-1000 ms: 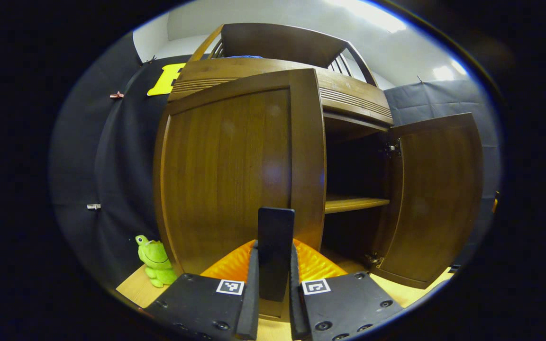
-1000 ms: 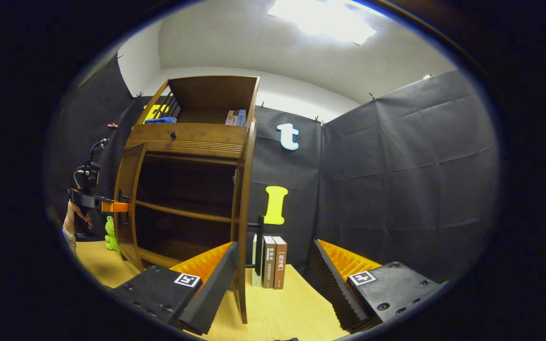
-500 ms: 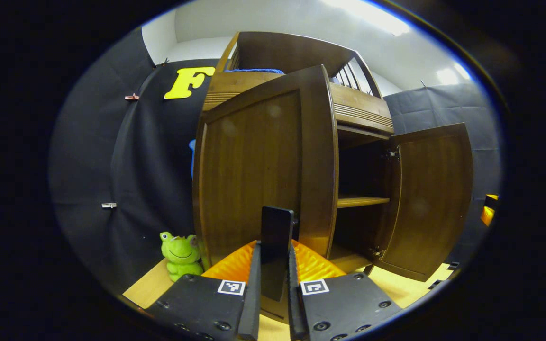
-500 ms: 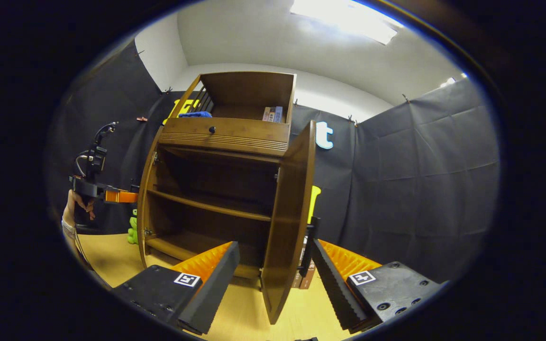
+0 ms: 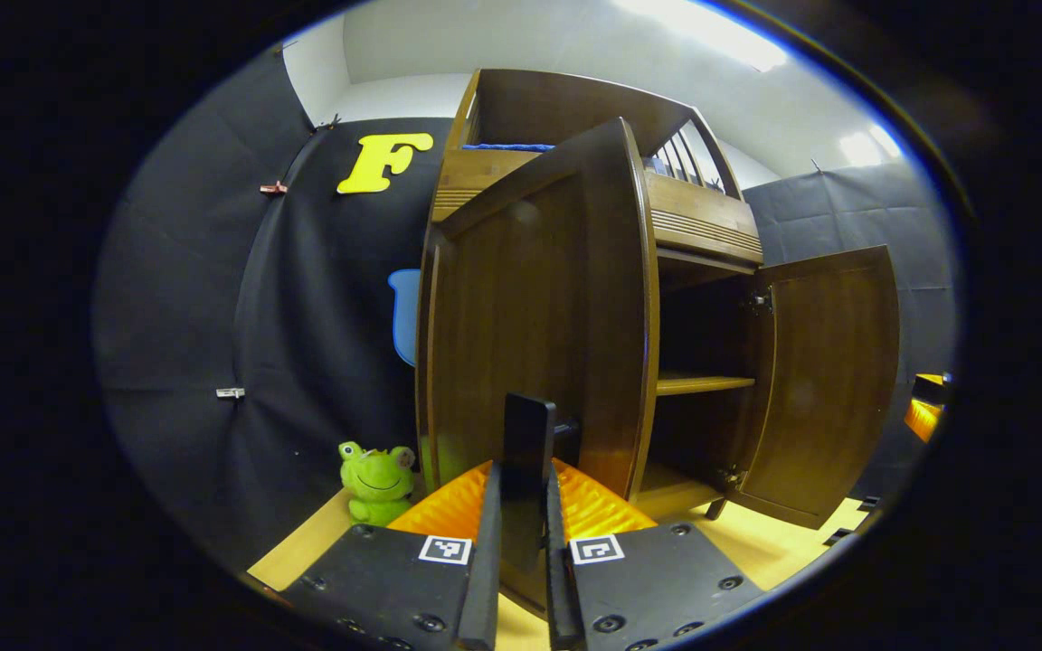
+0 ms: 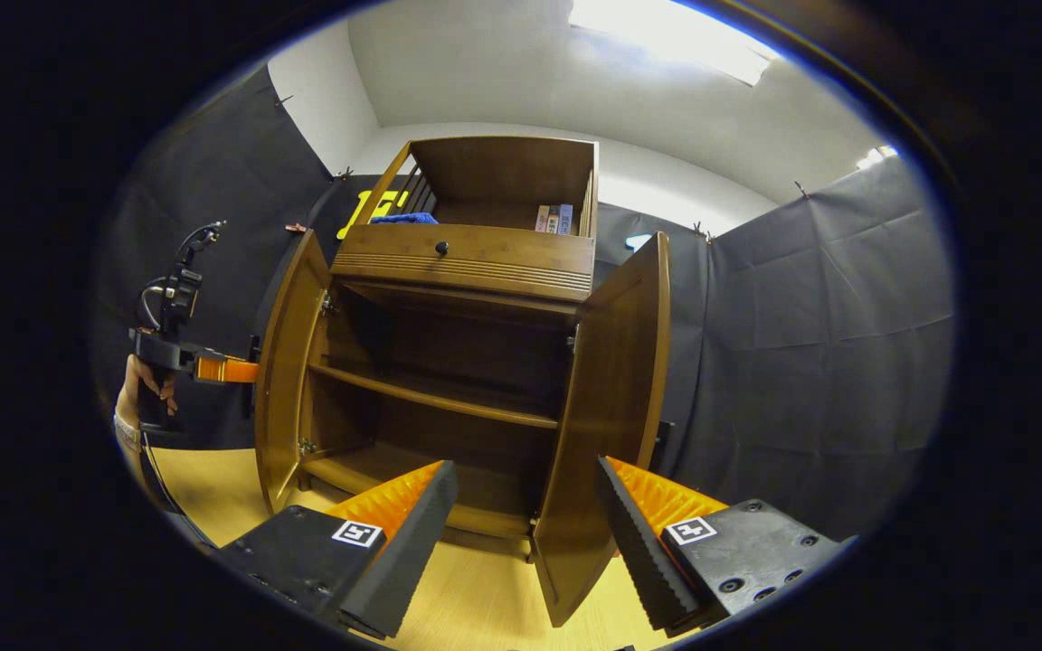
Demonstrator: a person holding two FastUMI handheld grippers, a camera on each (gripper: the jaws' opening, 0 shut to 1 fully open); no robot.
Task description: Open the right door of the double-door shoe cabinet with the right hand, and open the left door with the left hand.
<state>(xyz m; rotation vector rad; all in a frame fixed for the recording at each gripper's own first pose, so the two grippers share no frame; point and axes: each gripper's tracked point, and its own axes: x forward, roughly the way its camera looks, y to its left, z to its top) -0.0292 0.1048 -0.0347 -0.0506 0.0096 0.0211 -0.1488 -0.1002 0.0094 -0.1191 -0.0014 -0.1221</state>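
The brown wooden shoe cabinet has both doors swung out. In the left gripper view the left door stands edge-on ahead, and my left gripper is shut on its dark upright handle. The right door hangs wide open beyond it. In the right gripper view my right gripper is open and holds nothing. The right door shows its inner face just past the fingertips, its handle peeking out behind. The left gripper and a hand are at the left door.
Inside the cabinet is a bare shelf. A drawer with a knob sits above the doors, with books and a blue cloth on top. A green frog toy sits on the wooden floor left of the cabinet.
The left door has swung further open with my left gripper on its handle. My right gripper, open throughout, has turned left, so the right door went from edge-on to showing its inner face.
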